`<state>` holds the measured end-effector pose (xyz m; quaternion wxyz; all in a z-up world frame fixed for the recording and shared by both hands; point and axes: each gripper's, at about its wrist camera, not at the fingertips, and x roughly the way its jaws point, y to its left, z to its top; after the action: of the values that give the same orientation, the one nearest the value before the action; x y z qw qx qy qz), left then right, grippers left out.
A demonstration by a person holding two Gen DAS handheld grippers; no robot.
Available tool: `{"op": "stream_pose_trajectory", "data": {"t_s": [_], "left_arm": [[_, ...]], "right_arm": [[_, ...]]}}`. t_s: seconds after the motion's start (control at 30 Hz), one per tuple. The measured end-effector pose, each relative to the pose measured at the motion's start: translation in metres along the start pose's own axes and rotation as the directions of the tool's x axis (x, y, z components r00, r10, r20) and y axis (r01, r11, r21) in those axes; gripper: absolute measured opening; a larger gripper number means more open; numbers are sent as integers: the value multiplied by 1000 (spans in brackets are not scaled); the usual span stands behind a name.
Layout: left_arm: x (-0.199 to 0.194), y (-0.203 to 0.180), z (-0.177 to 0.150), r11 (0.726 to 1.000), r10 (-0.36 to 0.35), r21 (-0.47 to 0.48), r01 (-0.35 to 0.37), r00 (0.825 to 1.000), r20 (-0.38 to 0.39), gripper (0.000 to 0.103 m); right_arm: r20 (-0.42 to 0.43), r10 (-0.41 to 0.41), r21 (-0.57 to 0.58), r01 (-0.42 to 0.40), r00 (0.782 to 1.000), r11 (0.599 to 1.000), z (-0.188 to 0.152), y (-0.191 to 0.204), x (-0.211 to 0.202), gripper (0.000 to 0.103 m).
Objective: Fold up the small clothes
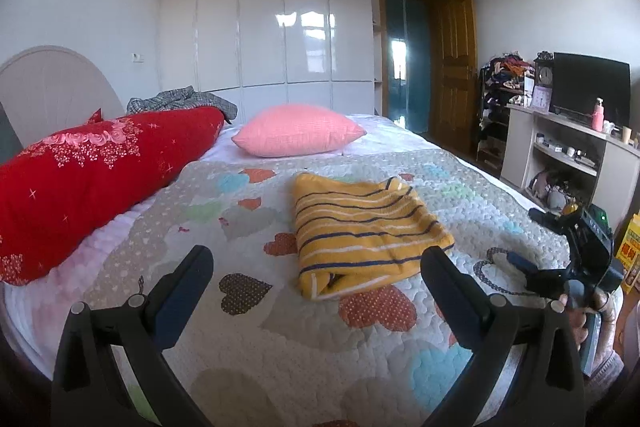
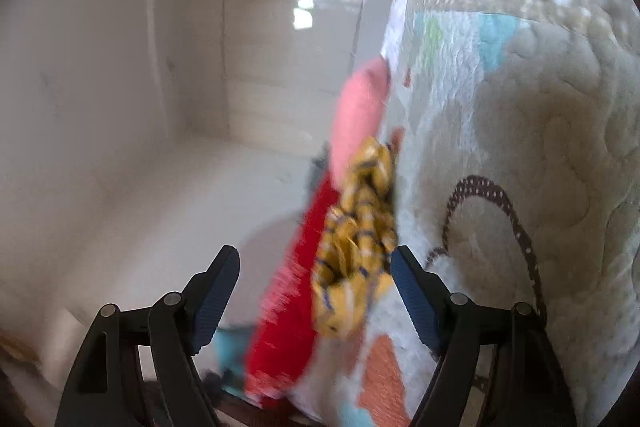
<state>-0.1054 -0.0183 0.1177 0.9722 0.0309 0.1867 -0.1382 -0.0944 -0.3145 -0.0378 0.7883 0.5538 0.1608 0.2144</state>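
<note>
Folded yellow knit garment [image 1: 366,237] with dark and white stripes, roughly rectangular, lying flat mid-bed on the quilted, heart-patterned bedspread [image 1: 248,215], long axis running from the near edge toward the pillows. Left gripper [image 1: 316,269] and right gripper [image 2: 314,277]: fingers spread apart, released, grasping nothing.

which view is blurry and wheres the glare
Right wrist view: motion-smeared and rolled sideways, the yellow striped garment and red pillow streaked. Left wrist view: sharp, with fisheye bending at the edges; window glare reflects on the glossy wardrobe doors, and the garment is evenly lit.
</note>
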Motion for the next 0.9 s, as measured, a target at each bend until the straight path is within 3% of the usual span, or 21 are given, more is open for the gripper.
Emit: {"op": "stream_pose_trajectory", "data": {"t_s": [0.1,0.17,0.23,0.27,0.37,0.43,0.6,0.7,0.9], "left_arm": [[-2,2,0,1000,0,-3,0,1000,5,103],[-3,4,-1,1000,5,-8,-5,1000,2,103],[-4,8,-1,1000,1,-23,-2,1000,-3,103],[-6,10,-2,999,0,-32,0,1000,-5,103],[-7,19,-6,999,22,-44,-22,1000,-13,103],[-5,25,-9,998,26,-55,-27,999,-29,103],[-2,45,-18,993,22,-110,-31,997,-80,103],[2,56,-24,991,-19,-130,4,992,-121,103],[4,68,-36,986,-33,-166,8,988,-151,103]], "right_arm": [[-22,-120,-139,115,993,983,-11,34,9,98],[-17,-199,-246,189,980,951,-20,59,16,98],[29,-303,-376,291,953,880,-33,85,21,98],[68,-360,-446,351,930,823,-41,98,25,98],[215,-511,-610,523,832,595,-69,130,42,98],[290,-541,-651,577,789,494,-86,140,49,99],[314,-597,-671,617,738,411,-106,139,70,100],[324,-628,-679,636,708,367,-111,135,86,100],[364,-647,-735,634,670,242,-132,145,103,100]]}}
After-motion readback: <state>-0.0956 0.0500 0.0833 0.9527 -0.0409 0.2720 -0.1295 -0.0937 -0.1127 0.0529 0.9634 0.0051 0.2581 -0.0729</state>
